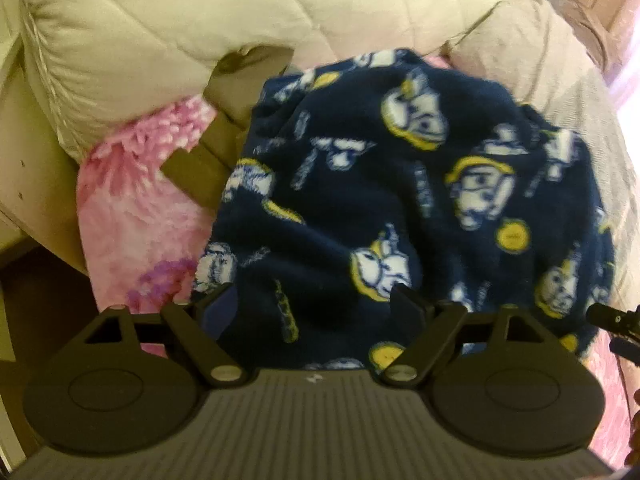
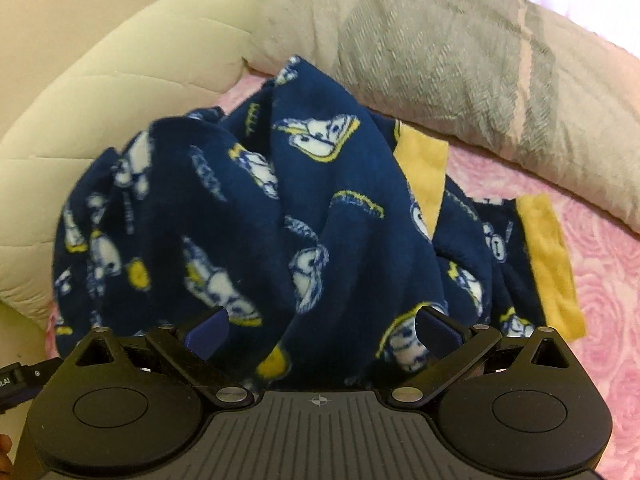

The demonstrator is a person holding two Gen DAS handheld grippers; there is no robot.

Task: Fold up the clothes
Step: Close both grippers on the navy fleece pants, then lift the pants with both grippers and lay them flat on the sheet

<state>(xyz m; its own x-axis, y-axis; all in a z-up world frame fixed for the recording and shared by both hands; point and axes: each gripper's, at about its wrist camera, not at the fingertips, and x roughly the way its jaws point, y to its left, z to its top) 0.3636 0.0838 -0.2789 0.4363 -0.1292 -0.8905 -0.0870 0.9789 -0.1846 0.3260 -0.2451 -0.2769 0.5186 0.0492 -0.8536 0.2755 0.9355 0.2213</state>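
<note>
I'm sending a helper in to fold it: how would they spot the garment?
On the pink rose-textured bedspread, before the cream quilt and grey pillow, lies a crumpled fleece garment. It alone is navy with white-and-yellow cartoon prints and yellow cuffs.

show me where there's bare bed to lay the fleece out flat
Most bare pink bedspread lies right of the fleece, between its yellow cuffs and the grey blanket. A narrower pink strip shows left of the fleece, below the cream quilt. Behind the fleece it is crowded: quilt and blanket meet there.
</note>
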